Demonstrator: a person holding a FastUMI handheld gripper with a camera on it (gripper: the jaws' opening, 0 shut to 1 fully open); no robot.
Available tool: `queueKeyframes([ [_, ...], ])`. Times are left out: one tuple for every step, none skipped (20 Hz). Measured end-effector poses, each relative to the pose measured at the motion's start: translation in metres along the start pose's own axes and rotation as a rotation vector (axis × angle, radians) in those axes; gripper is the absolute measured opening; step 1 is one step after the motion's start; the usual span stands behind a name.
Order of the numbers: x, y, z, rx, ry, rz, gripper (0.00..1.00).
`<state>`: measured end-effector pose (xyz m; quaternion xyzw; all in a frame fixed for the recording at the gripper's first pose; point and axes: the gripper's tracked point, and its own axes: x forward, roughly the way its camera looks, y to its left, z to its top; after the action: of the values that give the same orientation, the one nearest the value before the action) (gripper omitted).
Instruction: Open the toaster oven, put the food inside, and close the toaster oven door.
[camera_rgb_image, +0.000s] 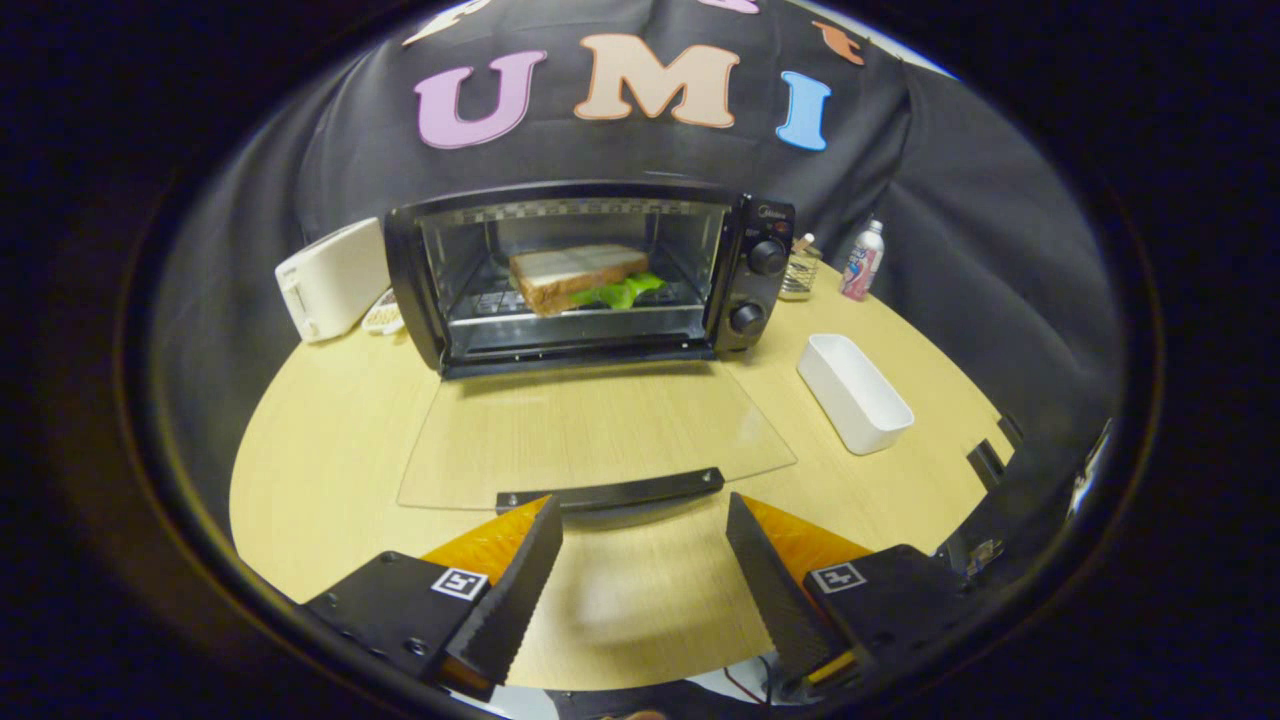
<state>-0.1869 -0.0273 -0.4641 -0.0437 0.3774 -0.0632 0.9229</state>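
The sandwich (580, 276) sits on the rack inside the toaster oven (590, 275), and the glass door (590, 430) lies folded down flat over the surface (320, 440), so closing looks like the step in hand. The tongs (645, 515) are spread wide and pinch nothing, their tips just short of the door handle (610, 491). A good close probably means bringing the tips under that handle, lifting along the hinge arc, and pushing until the door meets the oven frame.
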Motion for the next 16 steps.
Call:
queueKeyframes([
  [0.001,-0.001,-0.004,-0.015,0.011,-0.005,1.00],
  [0.002,-0.003,-0.010,-0.029,0.024,-0.016,1.00],
  [0.003,-0.005,-0.017,-0.041,0.039,-0.023,1.00],
  [0.007,-0.005,-0.023,-0.051,0.054,-0.025,1.00],
  [0.009,-0.003,-0.025,-0.058,0.061,-0.021,1.00],
  [0.012,0.000,-0.027,-0.065,0.064,-0.018,1.00],
  [0.012,0.002,-0.032,-0.071,0.070,-0.012,1.00],
  [0.015,0.006,-0.036,-0.074,0.079,-0.001,1.00],
  [0.020,0.010,-0.038,-0.074,0.087,0.011,1.00],
  [0.024,0.013,-0.040,-0.075,0.094,0.020,1.00],
  [0.027,0.015,-0.041,-0.078,0.101,0.023,1.00],
  [0.030,0.015,-0.044,-0.086,0.107,0.026,1.00],
  [0.033,0.018,-0.040,-0.081,0.090,0.032,1.00],
  [0.033,0.019,-0.040,-0.080,0.096,0.033,1.00],
  [0.034,0.021,-0.038,-0.075,0.091,0.037,1.00],
  [0.035,0.023,-0.037,-0.073,0.091,0.043,1.00],
])
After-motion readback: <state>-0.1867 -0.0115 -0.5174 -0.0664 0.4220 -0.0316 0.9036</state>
